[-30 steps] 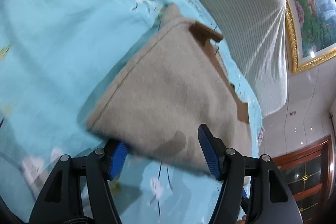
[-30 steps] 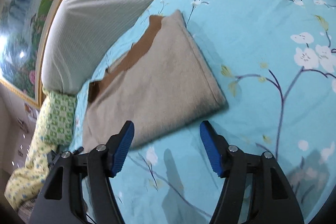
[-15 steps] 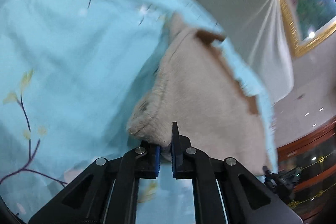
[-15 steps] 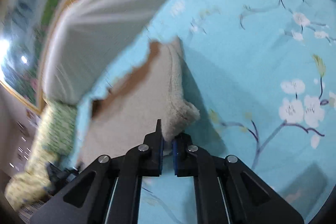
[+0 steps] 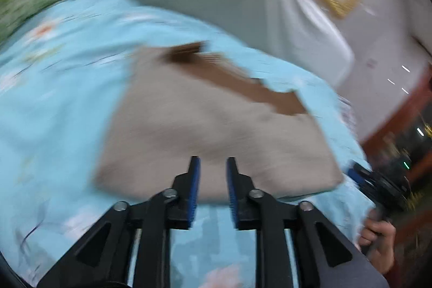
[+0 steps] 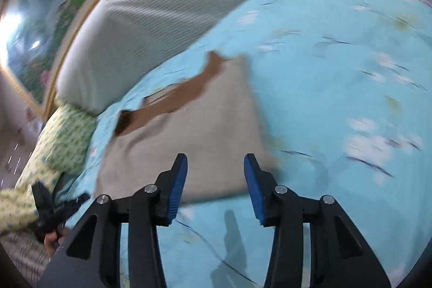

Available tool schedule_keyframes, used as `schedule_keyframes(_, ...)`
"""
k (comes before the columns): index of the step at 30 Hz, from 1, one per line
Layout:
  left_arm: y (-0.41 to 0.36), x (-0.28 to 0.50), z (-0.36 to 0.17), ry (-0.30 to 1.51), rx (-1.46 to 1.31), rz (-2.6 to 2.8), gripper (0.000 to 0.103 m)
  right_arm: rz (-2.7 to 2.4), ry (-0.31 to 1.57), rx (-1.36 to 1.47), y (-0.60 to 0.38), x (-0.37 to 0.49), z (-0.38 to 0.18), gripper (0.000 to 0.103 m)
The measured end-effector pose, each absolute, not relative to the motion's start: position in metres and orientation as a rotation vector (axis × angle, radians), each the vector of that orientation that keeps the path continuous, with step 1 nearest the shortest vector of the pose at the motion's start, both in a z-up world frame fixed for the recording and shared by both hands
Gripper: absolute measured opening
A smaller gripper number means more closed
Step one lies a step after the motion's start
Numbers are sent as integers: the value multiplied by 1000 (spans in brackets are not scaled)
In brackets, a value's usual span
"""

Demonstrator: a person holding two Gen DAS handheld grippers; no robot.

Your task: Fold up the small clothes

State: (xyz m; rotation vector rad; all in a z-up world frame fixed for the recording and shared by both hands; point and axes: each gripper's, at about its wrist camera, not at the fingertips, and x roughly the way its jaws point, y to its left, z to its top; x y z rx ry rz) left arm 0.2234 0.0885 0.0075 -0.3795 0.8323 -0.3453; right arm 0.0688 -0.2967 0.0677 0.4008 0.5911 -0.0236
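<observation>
**Now the beige garment lies folded on the bed, both grippers off it**

Right there on the light blue floral bedsheet (image 5: 62, 104) rests the beige garment (image 5: 205, 126), folded into a rough rectangle with a brown trim band (image 5: 237, 82) running along its far edge — the same cloth shows in the right wrist view (image 6: 194, 136), trim (image 6: 186, 93) away from the camera. Both views are blurred, so finer folds cannot be made out.

The left gripper (image 5: 213, 180) sits at the garment's near edge, its blue-padded fingers a narrow gap apart with nothing between them. The right gripper (image 6: 216, 177) has its fingers spread wider, also holding nothing, at the near edge of the cloth; whether either touches the fabric I cannot tell.

Beyond the garment stands a pale ribbed headboard cushion (image 6: 151, 15), and above it a gold-framed painting (image 6: 54, 4). A green patterned pillow (image 6: 64, 136) lies off at the bed's side — beside the sheet's edge.
</observation>
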Motion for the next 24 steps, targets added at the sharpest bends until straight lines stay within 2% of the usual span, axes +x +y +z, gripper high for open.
schedule_keyframes(2, 63, 245, 12, 826, -312, -388, 34, 51, 627, 351, -276, 103, 69, 46)
schedule_keyframes(5, 36, 295, 5, 873, -265, -447, 34, 151, 686, 308, -255, 154, 65, 46)
schedule_keyframes(11, 33, 387, -24, 975, -285, -461, 33, 260, 842, 200, -231, 248, 46, 46)
schedule_keyframes(13, 44, 409, -40, 1009, -255, -408, 25, 244, 920, 195, -235, 276, 33, 46)
schedule_keyframes(14, 57, 418, -44, 1000, -280, -424, 13, 227, 940, 183, -240, 282, 28, 46)
schedule_keyframes(15, 69, 424, -45, 991, -302, -420, 8, 211, 944, 173, -246, 290, 25, 44)
schedule_keyframes(16, 79, 428, -46, 983, -320, -410, 7, 193, 929, 171, -252, 294, 26, 44)
schedule_keyframes(18, 107, 437, -45, 944, -376, -365, 7, 111, 884, 185, -273, 300, 32, 44)
schedule_keyframes(24, 176, 443, -47, 876, -591, -228, 10, 4, 681, 465, -346, 279, 52, 44)
